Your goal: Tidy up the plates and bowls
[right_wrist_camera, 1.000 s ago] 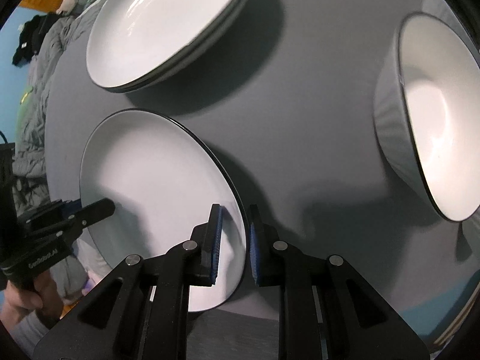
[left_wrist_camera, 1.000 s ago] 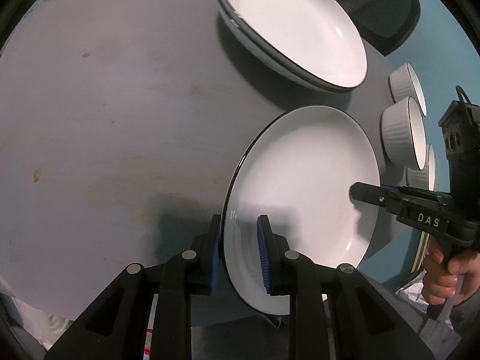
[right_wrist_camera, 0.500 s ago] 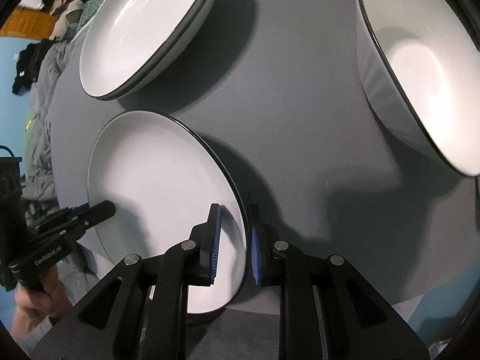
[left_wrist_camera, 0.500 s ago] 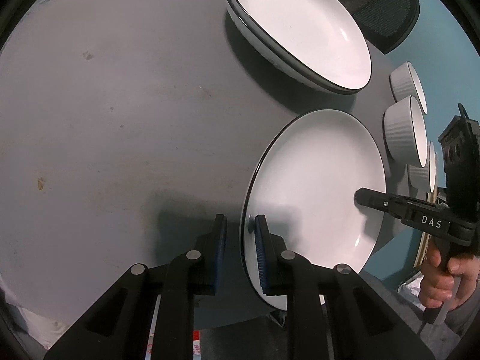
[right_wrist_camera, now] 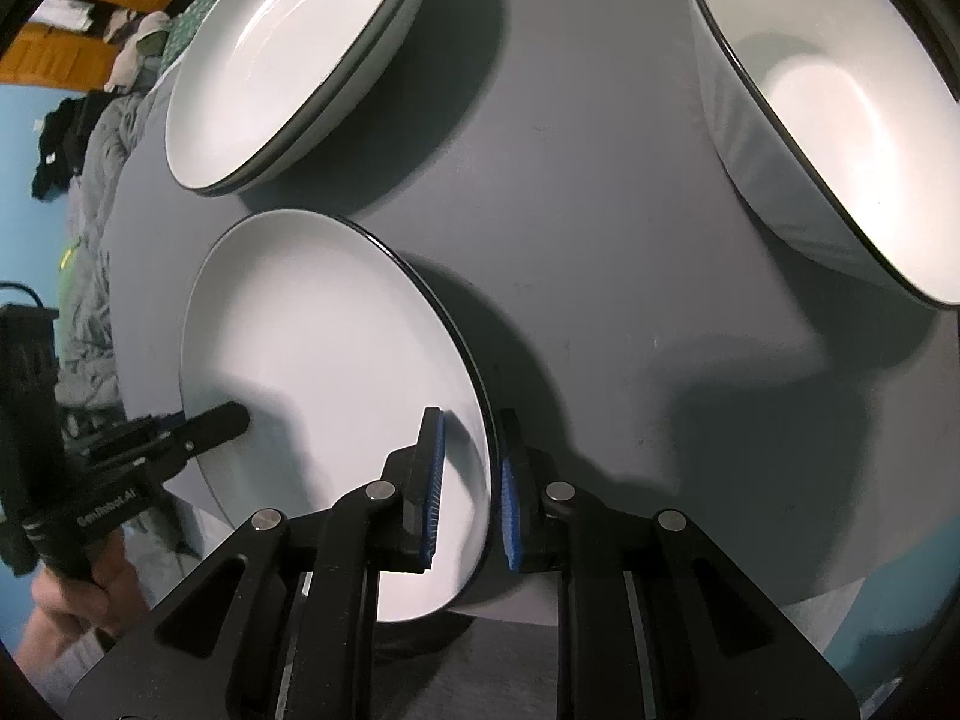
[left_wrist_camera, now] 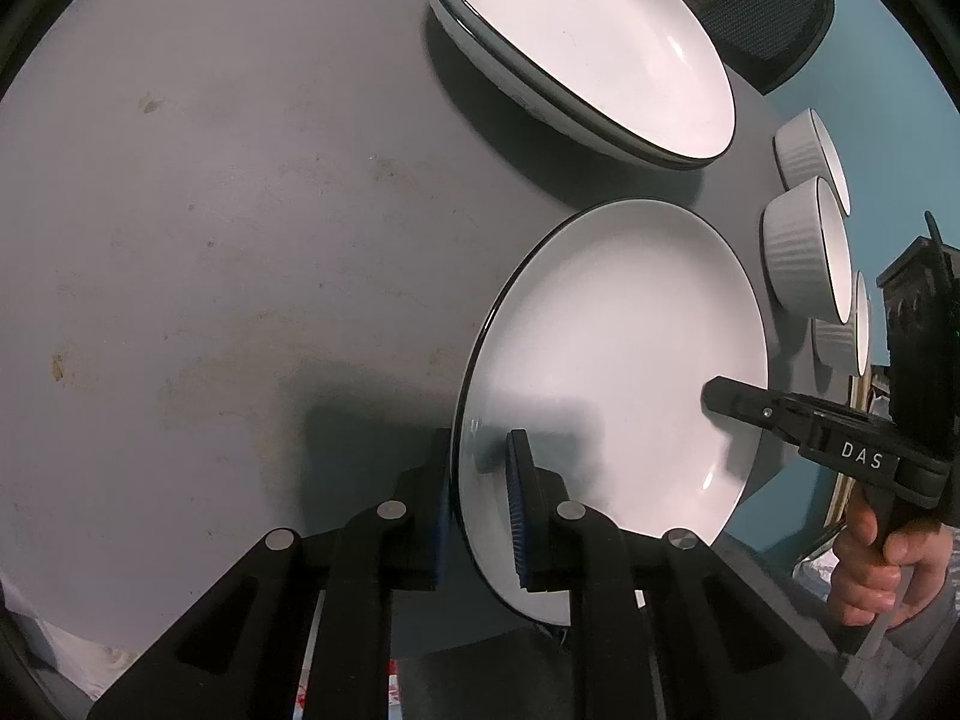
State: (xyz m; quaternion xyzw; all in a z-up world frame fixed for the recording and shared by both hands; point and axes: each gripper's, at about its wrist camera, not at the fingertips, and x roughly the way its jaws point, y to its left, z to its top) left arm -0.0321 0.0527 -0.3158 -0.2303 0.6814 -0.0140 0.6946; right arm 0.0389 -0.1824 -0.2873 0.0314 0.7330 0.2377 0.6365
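Two grippers bracket one plate, and I read both as clamped on its rim. The left gripper (left_wrist_camera: 480, 504) has just been closing; its blue pads now sit against the near edge of the round white ceramic plate with a thin black rim (left_wrist_camera: 612, 360), one pad under the lip, one on the upper face. The right gripper (right_wrist_camera: 468, 480) pinches the opposite edge the same way, rim between its blue pads.

From my left jaws the plate extends forward and rightward; from my right jaws, forward and leftward. Each tool's tip shows at the far side of the other's view, so the plate spans the gap between the hands, neither nearer.

The plate looks glossy, shallow and tilted, its near edge overhanging the round grey table (left_wrist_camera: 240, 210).

Beyond it, just ahead of both jaws, stands a stack of matching white plates (left_wrist_camera: 576, 48). Right of the right jaws is a large white bowl (right_wrist_camera: 840, 120); three small ribbed white bowls (left_wrist_camera: 804, 246) line the table edge.
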